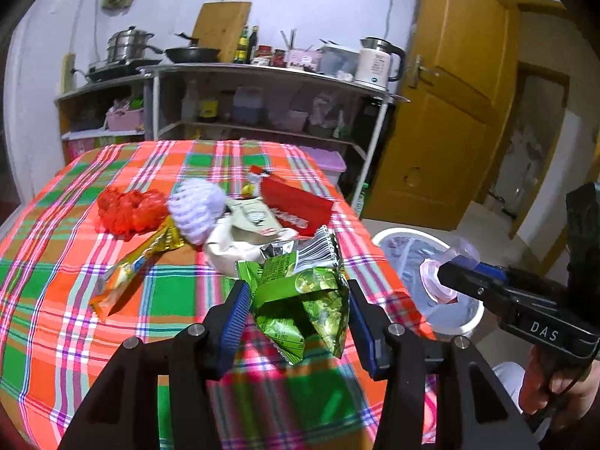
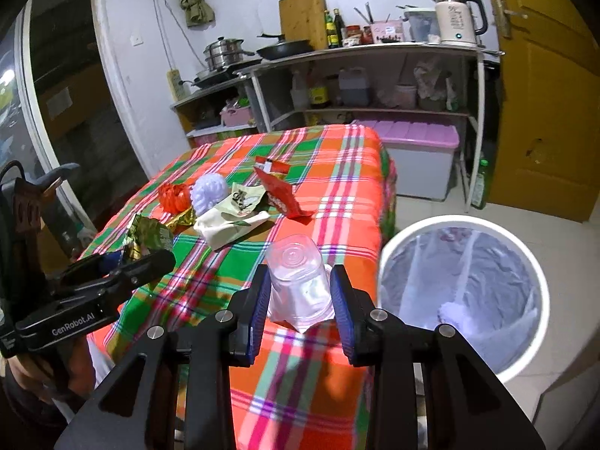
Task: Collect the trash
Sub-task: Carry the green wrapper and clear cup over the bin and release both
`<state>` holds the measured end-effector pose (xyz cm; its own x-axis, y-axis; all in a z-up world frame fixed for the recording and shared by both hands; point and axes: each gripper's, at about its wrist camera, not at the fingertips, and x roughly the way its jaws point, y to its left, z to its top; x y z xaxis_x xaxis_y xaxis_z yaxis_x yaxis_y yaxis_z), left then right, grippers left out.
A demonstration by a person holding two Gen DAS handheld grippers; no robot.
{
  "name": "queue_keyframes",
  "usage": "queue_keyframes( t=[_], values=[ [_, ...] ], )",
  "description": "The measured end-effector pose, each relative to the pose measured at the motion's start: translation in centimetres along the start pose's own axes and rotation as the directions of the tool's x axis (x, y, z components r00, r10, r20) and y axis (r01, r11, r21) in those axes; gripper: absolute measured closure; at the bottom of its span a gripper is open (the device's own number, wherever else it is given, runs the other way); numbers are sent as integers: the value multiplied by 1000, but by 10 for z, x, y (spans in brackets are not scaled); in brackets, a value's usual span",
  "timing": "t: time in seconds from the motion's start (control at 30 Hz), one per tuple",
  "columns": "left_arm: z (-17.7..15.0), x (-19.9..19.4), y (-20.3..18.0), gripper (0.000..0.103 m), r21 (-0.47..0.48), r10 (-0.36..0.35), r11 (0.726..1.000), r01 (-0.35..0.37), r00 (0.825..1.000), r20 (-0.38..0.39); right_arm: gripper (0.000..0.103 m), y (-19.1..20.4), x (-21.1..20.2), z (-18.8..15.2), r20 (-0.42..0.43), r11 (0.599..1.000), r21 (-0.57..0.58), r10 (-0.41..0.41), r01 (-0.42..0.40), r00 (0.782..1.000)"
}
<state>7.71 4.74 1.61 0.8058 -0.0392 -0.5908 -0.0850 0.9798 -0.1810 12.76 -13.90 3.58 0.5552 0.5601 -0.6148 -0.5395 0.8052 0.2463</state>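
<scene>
Left claw: the left gripper (image 1: 298, 309) was partly closed, its blue pads pressed on either side of a green wrapper (image 1: 303, 292), lifted above the near part of the table (image 1: 180, 296).
Green wrapper: crumpled and glossy, with a silver inside and a white barcode panel at its top; torn flaps hung below the pads.
Right claw: the right gripper (image 2: 302, 296) was about half closed on a clear plastic cup (image 2: 298, 281), which sat squeezed between the blue pads.
Clear cup: thin, see-through, lying with its round base pointing away from the camera and its rim dented inward.
Cup's place: over the near right edge of the table, just left of the bin (image 2: 465, 225).
Bin: a round white bin on the floor at the right of the table, lined with a pale bag; a pale crumpled lump (image 2: 455, 317) lay inside near the bottom, and what it was could not be told.
Left on the table: a red net (image 1: 129, 212), a white foam net (image 1: 197, 210), a cream packet (image 1: 240, 243), a red packet (image 1: 296, 206) and a long orange wrapper (image 1: 125, 275) lay close together around the middle of the checked cloth.
Far side: shelves (image 2: 375, 110) with pots and a kettle (image 2: 455, 18) stood against the wall, and a lidded purple-topped box (image 2: 423, 153) sat on the floor beneath them.
</scene>
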Motion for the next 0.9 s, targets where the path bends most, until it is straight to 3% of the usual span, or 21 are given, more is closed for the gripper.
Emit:
queue_keyframes(
  t=[0.47,0.9],
  values=[
    [2,4,-50,52,90,-56,994,56,998,-4,69,-32,-30,-9,34,997,51,-54,53,998],
    [10,30,-89,52,156,-118,980,121,993,-28,69,-69,-37,-18,33,988,113,-113,109,993]
  ],
)
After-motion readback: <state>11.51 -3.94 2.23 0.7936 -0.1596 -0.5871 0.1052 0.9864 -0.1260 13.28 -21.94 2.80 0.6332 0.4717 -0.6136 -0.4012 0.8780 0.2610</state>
